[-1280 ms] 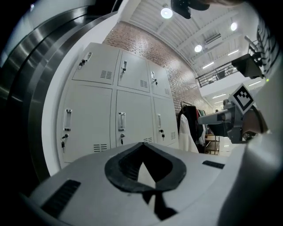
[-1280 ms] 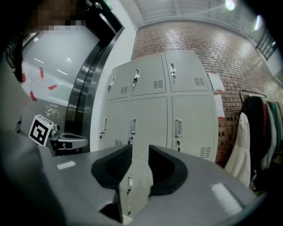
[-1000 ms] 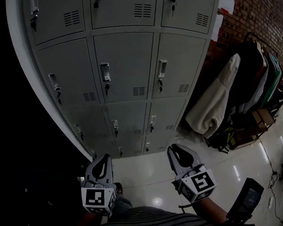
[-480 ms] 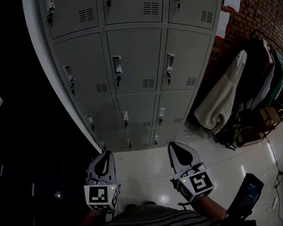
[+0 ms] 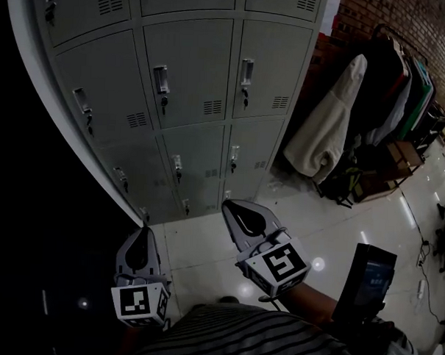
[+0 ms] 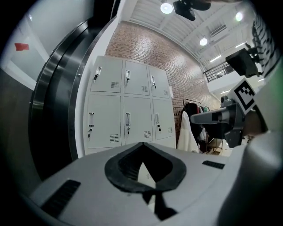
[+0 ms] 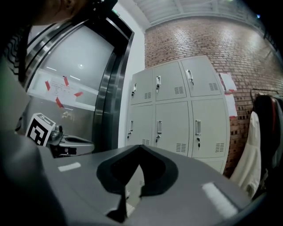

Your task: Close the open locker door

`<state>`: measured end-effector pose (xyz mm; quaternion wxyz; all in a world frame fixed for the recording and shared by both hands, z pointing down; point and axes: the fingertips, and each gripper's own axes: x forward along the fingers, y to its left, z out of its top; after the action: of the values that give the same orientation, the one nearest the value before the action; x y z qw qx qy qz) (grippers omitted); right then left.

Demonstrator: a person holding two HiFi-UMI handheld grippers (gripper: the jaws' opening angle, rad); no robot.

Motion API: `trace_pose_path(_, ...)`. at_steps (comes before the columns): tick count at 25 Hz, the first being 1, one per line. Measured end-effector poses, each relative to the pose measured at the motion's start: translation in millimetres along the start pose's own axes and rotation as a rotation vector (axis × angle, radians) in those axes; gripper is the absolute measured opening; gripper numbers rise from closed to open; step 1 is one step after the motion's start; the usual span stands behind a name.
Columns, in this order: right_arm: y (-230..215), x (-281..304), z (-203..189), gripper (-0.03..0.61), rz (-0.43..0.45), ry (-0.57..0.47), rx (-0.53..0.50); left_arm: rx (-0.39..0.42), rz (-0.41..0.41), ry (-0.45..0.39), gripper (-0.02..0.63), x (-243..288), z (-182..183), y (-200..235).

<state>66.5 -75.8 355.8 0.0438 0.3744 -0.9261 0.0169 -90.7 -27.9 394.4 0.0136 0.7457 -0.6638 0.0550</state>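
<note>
**Claws.** The left gripper [image 5: 141, 239] and the right gripper [image 5: 237, 213] each have their jaws closed tip to tip with nothing between them. Both are held low over the tiled floor [image 5: 331, 229], side by side and apart from each other.

**Task item.** The locker bank [image 5: 190, 83] stands ahead of and above both claws, well apart from them. Every door showing in the three views appears flush with its frame. The open door cannot be picked out here (it may lie outside the frames). A pale coat [image 5: 327, 133] hangs beyond the right gripper, to its right.

**Assessment.** The step in hand appears to be approach and search, and the closing itself has not begun.

**Recommendation.**
- Find the door that stands proud of its frame before committing a claw.
- Bring a closed claw flat against that door's face, on the handle side, away from the hinge.
- Push steadily until it seats.
- Avoid the hanging keys, which could snag.
</note>
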Motion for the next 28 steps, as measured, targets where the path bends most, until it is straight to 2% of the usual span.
trace_pose_path(13,21.0,20.6,6.2,0.0,0.052,-0.015,-0.025,0.01,-0.005,-0.035,0.003,-2.2,5.6,13.3)
trace_pose_path(23,28.7,18.8,10.6,0.0,0.042,-0.012,-0.02,0.013,0.025,-0.009,0.003,-12.0,1.7,32.4)
trace_pose_path(28,31.9,16.8,7.5,0.0,0.043,0.006,-0.021,0.005,0.007,-0.008,0.003,-13.7,0.6,29.0)
